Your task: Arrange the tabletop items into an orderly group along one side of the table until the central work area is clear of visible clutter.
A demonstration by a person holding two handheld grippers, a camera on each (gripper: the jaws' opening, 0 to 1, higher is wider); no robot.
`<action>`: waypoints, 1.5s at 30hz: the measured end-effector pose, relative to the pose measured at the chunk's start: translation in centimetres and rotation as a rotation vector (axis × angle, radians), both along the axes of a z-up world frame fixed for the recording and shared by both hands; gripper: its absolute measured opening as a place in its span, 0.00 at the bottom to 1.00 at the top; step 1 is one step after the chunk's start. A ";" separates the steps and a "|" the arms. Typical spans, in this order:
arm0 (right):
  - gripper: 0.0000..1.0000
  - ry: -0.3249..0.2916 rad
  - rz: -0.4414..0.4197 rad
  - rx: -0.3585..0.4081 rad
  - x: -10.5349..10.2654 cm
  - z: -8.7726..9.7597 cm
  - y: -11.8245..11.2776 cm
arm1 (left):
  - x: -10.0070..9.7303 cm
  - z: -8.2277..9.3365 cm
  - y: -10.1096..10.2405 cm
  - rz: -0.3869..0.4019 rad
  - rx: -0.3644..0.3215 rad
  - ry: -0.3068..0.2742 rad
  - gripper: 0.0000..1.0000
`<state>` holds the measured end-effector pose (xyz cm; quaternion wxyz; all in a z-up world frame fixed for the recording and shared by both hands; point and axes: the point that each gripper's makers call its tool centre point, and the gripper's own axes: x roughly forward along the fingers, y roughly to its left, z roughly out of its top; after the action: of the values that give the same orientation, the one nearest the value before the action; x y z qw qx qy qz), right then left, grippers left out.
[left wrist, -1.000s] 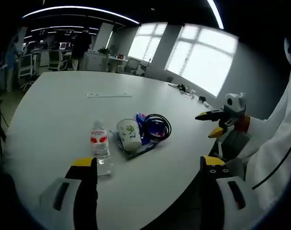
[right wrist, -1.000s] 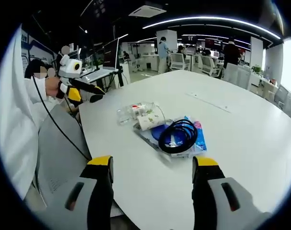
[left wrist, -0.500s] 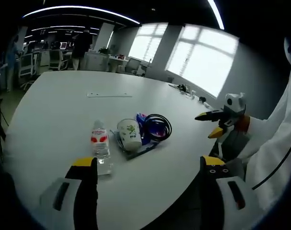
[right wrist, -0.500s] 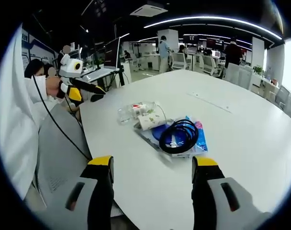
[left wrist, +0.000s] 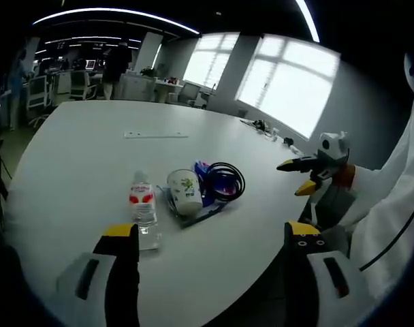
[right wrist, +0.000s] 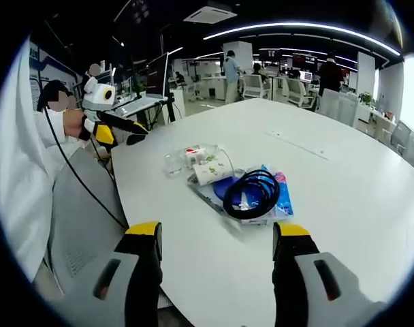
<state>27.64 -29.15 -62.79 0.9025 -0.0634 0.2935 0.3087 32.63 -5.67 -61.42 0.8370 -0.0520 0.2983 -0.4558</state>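
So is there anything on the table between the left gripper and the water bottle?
Nothing visible. The water bottle stands just beyond the open left gripper, near one jaw, with bare white table around it. The paper cup sits beside the bottle, not in front.

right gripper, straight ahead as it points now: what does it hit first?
Probably the black coiled cable, lying on the blue packet ahead of the open right gripper. Depth is unclear; it might skim above it.

Water bottle (left wrist: pixel 142 206) upright, paper cup (left wrist: pixel 184 191) on side, black cable coil (left wrist: pixel 224 180) beside.
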 end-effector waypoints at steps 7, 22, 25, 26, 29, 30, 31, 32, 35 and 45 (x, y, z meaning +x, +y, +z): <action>0.65 -0.001 -0.005 -0.002 0.2 0.0 -0.2 | 0.2 0.0 0.0 0.000 0.000 -0.001 0.90; 0.64 -0.008 -0.011 -0.005 1.3 0.1 -0.5 | 1.1 0.2 -0.4 -0.002 -0.007 -0.008 0.89; 0.64 -0.008 -0.013 -0.006 1.7 0.1 -0.6 | 1.3 0.2 -0.7 -0.004 -0.009 -0.009 0.89; 0.64 -0.008 -0.013 -0.006 1.8 0.1 -0.6 | 1.5 0.3 -0.7 -0.005 -0.010 -0.010 0.89; 0.64 -0.009 -0.015 -0.005 2.1 0.1 -0.6 | 1.7 0.3 -0.8 -0.007 -0.010 -0.010 0.89; 0.64 -0.008 -0.016 -0.005 2.2 0.1 -0.6 | 1.8 0.3 -0.9 -0.008 -0.011 -0.012 0.89; 0.64 -0.009 -0.016 -0.007 2.4 0.0 -0.6 | 1.9 0.4 -1.0 -0.008 -0.013 -0.012 0.89; 0.64 -0.009 -0.017 -0.007 2.5 0.0 -0.7 | 2.0 0.5 -1.0 -0.009 -0.013 -0.013 0.89; 0.63 -0.011 -0.018 -0.005 2.9 0.1 -0.6 | 2.2 0.6 -1.2 -0.012 -0.014 -0.016 0.89; 0.62 -0.014 -0.007 -0.010 4.4 0.0 -0.4 | 3.1 0.8 -1.8 -0.017 -0.022 -0.021 0.89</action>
<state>32.08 -29.56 -62.78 0.9052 -0.0690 0.2889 0.3038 35.75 -7.47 -60.59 0.8355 -0.0539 0.2851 -0.4666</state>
